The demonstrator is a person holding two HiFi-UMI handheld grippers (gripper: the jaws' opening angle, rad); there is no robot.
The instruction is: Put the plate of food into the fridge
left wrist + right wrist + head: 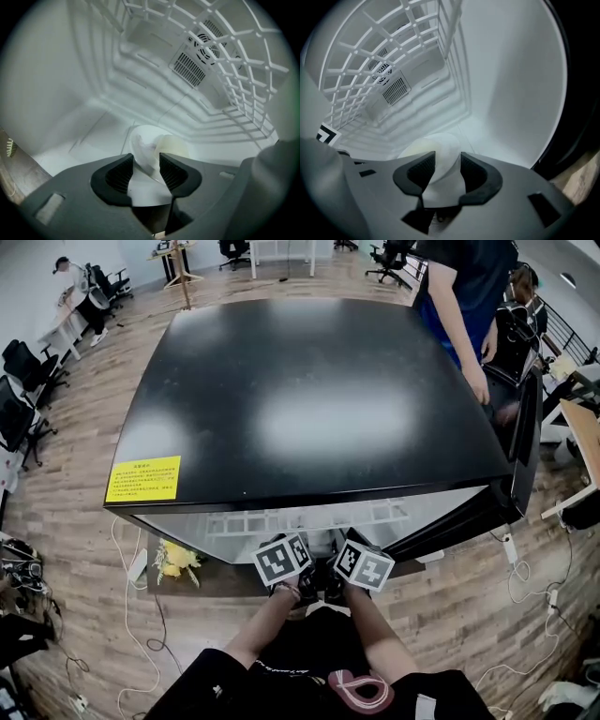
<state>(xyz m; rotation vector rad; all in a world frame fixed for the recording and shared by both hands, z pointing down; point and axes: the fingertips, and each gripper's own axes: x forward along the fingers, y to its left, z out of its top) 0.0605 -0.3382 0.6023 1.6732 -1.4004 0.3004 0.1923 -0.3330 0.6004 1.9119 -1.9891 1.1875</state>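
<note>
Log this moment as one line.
plate: inside fridge | left hand-held gripper: open, plate between jaws | right hand-held gripper: open, plate between jaws

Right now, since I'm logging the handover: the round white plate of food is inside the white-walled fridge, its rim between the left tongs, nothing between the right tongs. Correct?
No. The right gripper view shows the rim of the round white plate between the right tongs as well. The rest holds: inside the white-walled fridge, rim between the left tongs.

- Fridge floor (89, 140), white: plate (142, 139) lies on it, its rim between the left gripper (146, 163) jaws.
- Pale food (174, 145) on plate, just beyond the jaws.
</note>
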